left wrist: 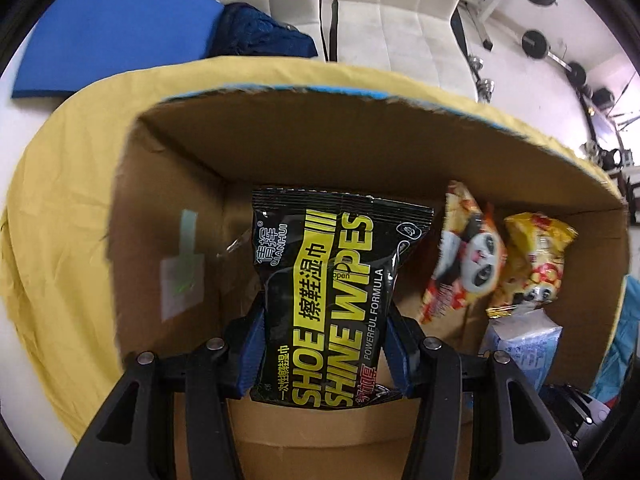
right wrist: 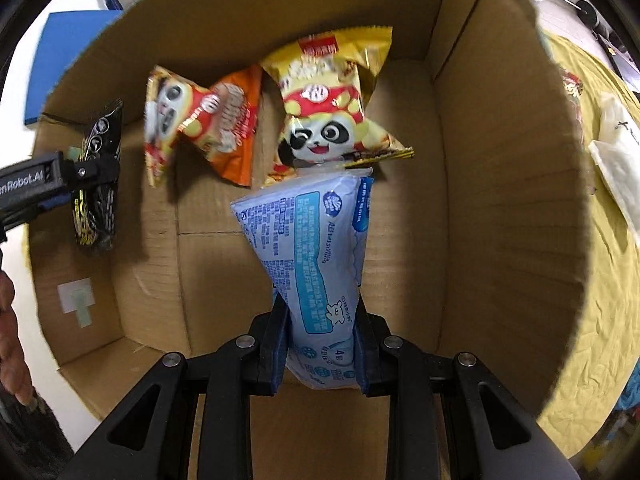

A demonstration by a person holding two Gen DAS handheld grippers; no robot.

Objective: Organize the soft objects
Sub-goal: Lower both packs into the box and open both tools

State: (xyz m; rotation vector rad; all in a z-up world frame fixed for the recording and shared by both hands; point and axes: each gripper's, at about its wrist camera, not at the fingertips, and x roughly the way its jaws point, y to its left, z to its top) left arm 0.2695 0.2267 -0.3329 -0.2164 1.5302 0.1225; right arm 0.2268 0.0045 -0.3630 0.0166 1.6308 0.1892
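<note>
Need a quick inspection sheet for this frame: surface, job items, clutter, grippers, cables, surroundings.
Surface: yellow cloth spread under an open cardboard box.
Job's things: black shoe wipes pack and pale blue tissue pack, both held over the box; panda snack bag and red-orange snack bags inside it.
Clutter: white cloth or paper lying on the yellow cloth.
Grippers: left gripper shut on the shoe wipes pack; right gripper shut on the tissue pack.
Cables: a dark cord hanging by the white chairs; cannot tell what it is.
Surroundings: blue mat, dark blue bag, barbell weights.
</note>
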